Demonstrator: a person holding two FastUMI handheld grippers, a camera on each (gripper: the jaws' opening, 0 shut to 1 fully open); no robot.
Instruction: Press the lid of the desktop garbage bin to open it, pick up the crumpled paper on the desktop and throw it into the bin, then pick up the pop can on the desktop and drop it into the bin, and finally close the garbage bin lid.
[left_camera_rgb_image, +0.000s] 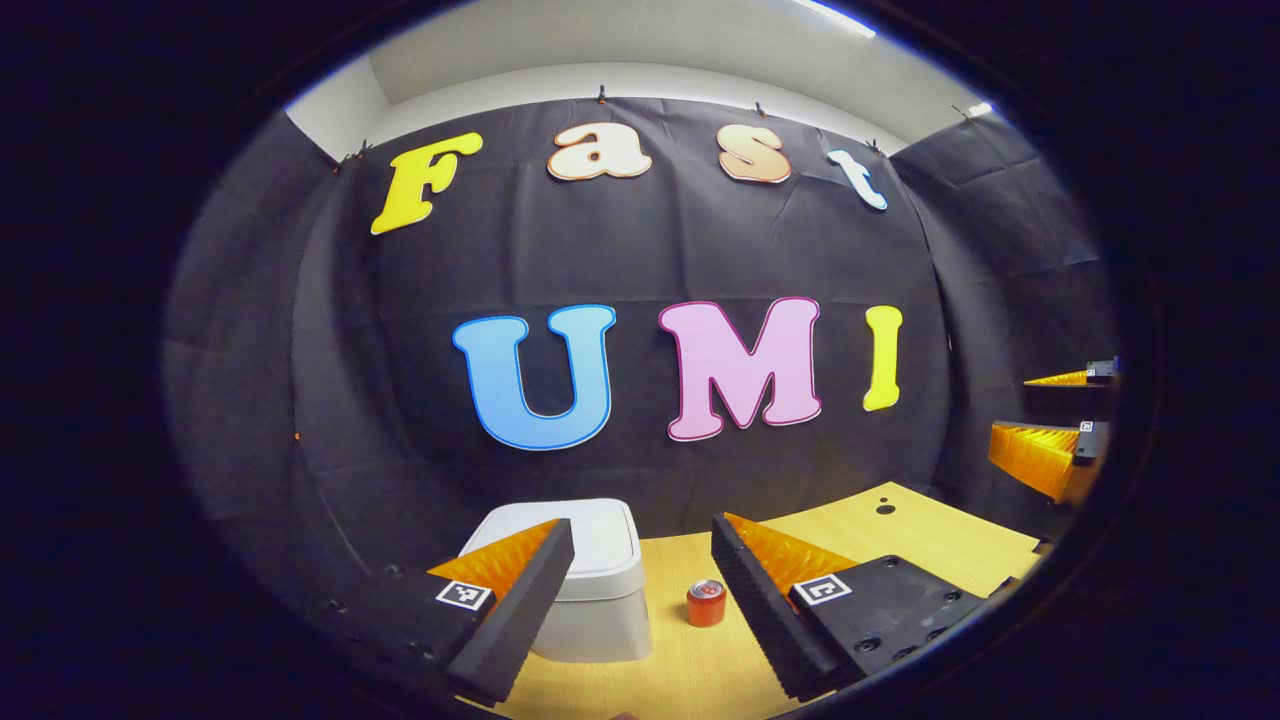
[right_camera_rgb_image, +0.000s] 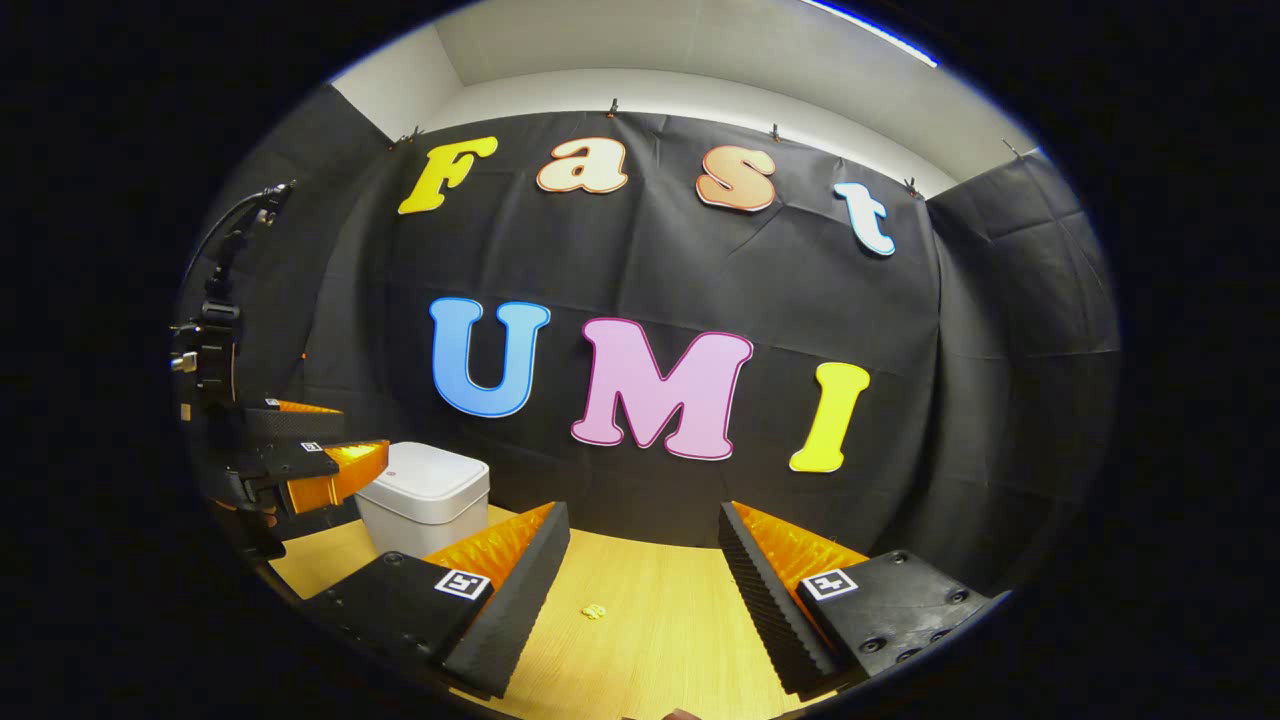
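Note:
A white desktop bin (left_camera_rgb_image: 600, 590) with its lid (left_camera_rgb_image: 610, 545) down stands on the wooden table (left_camera_rgb_image: 900, 545), partly behind my left gripper's left finger. A red pop can (left_camera_rgb_image: 706, 604) stands upright just right of the bin, between the two fingers and beyond them. My left gripper (left_camera_rgb_image: 641, 525) is open and holds nothing. My right gripper (right_camera_rgb_image: 642, 510) is open too, over bare table. A small yellowish crumpled scrap (right_camera_rgb_image: 594, 611) lies on the wood between its fingers. The bin (right_camera_rgb_image: 425, 500) sits to its far left, with the left gripper (right_camera_rgb_image: 362, 432) beside it.
The black cloth wall rises right behind the table. A small round hole (left_camera_rgb_image: 885, 509) marks the table's back right corner. The right gripper (left_camera_rgb_image: 1010, 413) hovers at the far right edge of the left gripper view, above the table.

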